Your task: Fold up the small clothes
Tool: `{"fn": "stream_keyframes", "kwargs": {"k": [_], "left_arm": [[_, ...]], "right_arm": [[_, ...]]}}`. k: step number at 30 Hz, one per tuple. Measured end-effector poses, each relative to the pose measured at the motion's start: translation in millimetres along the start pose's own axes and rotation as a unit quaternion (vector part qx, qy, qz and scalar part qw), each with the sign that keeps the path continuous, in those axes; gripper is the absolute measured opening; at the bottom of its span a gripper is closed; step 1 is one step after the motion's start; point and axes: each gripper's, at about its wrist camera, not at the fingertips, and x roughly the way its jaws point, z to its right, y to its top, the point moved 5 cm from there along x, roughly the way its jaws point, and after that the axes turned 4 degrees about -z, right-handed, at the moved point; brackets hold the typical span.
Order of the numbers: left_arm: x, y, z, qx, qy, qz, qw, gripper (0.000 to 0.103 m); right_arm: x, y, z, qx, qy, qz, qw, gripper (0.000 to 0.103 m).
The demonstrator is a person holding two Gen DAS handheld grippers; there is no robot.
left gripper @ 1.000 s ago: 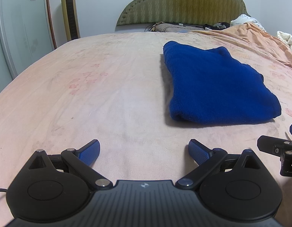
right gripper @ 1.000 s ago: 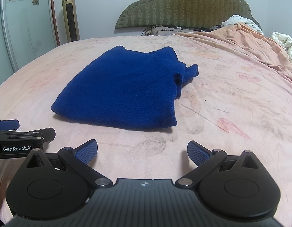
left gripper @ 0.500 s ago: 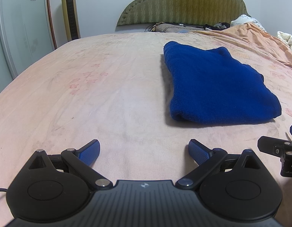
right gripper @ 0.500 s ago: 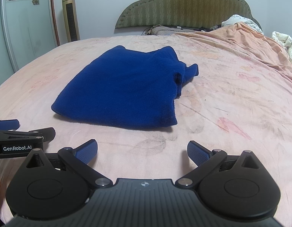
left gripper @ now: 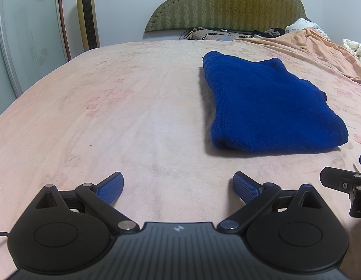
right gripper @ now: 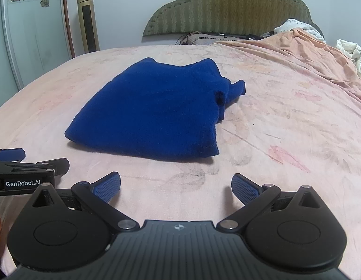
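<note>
progress: blue garment (right gripper: 152, 114) lying folded into a compact stack, fold looking finished | location: on bed sheet (left gripper: 110, 116), at 12 o'clock of right gripper (right gripper: 175, 187), 1 o'clock of left gripper (left gripper: 178, 187) | grippers: both hovering spread wide, pinching nothing | left: possibly tucking the flap poking out at the stack's 3 o'clock

Left wrist view: we look from low over the bed (left gripper: 110, 116), forward along the left gripper (left gripper: 178, 187) toward the headboard (left gripper: 227, 4).
Left view framing: the blue garment (left gripper: 269, 107) lies ahead to our right, near.
Right wrist view: we sit at a similar low height, facing the same headboard (right gripper: 227, 7) along the right gripper (right gripper: 176, 187).
Right view framing: the garment (right gripper: 152, 112) lies ahead, left of centre.
Shared: garment, bed, headboard, tower fan (left gripper: 87, 16).
Cross-sight: each view catches what seems to be the other gripper at its edge (left gripper: 346, 186) (right gripper: 21, 170).
</note>
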Motion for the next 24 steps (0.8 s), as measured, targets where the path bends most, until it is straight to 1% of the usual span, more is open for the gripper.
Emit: {"fn": "stream_keyframes", "kwargs": {"k": [24], "left_arm": [[-0.6,0.8,-1.6,-0.001,0.001,0.001,1.0000,0.101]], "right_arm": [[-0.8,-0.7,0.5,0.000,0.001,-0.002,1.000,0.102]]}}
